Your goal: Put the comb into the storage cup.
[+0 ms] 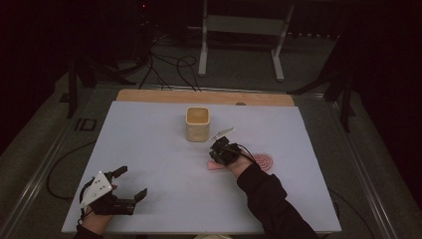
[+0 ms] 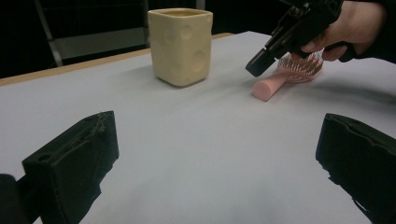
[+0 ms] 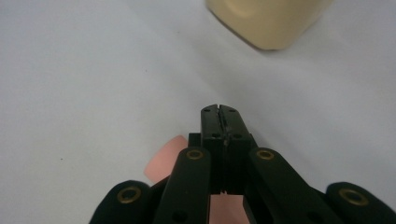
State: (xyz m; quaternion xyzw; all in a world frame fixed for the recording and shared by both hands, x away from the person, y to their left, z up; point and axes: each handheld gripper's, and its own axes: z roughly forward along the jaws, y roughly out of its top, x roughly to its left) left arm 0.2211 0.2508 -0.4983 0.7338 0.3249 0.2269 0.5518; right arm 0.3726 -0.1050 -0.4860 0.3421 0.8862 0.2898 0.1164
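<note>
A pink hairbrush (image 1: 263, 162) lies on the white table (image 1: 159, 149), right of centre, with its handle (image 2: 271, 86) pointing left. My right gripper (image 1: 219, 147) hovers over that handle, tilted down, its jaws pressed together with nothing between them. In the right gripper view the closed tips (image 3: 219, 111) sit above the pink handle (image 3: 163, 161). A cream square cup (image 1: 197, 124) stands upright just beyond. My left gripper (image 1: 133, 182) rests near the front left corner, jaws wide apart and empty, facing the cup (image 2: 181, 44) and the brush.
A wooden strip (image 1: 204, 97) runs along the table's far edge. Behind it on the floor are black cables (image 1: 169, 67) and a white metal stand (image 1: 239, 30). The table's front edge lies close under both hands.
</note>
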